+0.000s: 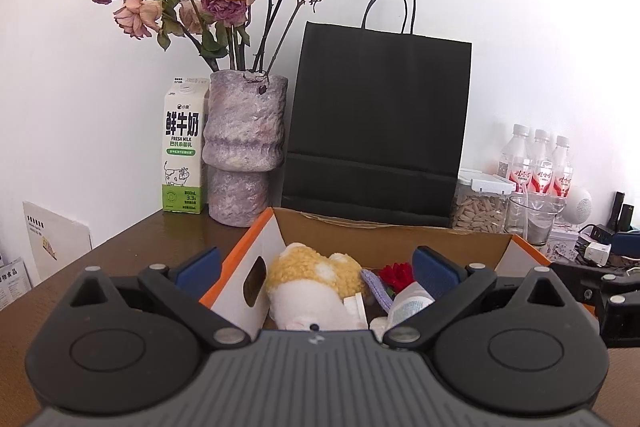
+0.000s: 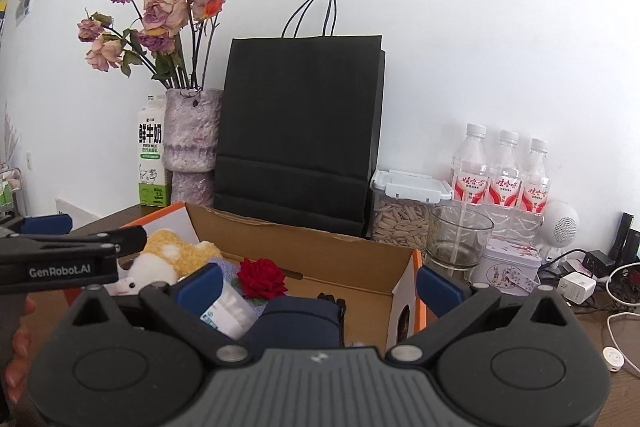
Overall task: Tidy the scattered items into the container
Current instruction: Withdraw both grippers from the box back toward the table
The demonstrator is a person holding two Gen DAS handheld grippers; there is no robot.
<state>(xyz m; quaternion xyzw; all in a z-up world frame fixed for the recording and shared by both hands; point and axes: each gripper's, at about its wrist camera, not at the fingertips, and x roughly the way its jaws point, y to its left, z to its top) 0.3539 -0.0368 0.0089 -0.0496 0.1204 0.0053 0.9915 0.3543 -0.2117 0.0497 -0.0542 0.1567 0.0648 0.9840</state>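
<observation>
My left tool [image 1: 316, 277] hangs over the near end of the cardboard box [image 1: 394, 241], its blue pads spread wide with nothing between them. My right tool [image 2: 320, 287] is likewise spread apart and empty, straddling the box's right wall [image 2: 404, 291].

The box sits on the brown table [image 1: 132, 247] and already holds one yellow-and-white plush toy [image 1: 312, 275], one red rose [image 2: 262, 277], one white tube with blue print [image 2: 230, 311], a purple cloth [image 1: 378, 287] and one dark blue case [image 2: 298, 323].

Right behind the box stands one black paper bag [image 1: 376, 119], touching or nearly touching its back wall. To the bag's left are one mottled purple vase [image 1: 244, 151] of dried roses and one milk carton [image 1: 184, 151] beside it.

To the bag's right, close together: one lidded jar of seeds [image 2: 404, 211], one empty glass [image 2: 458, 239], three water bottles [image 2: 506, 175], one small printed tin [image 2: 510, 265], one white round speaker [image 2: 562, 225], and chargers with cables [image 2: 578, 285] sprawled over the table's right side.
</observation>
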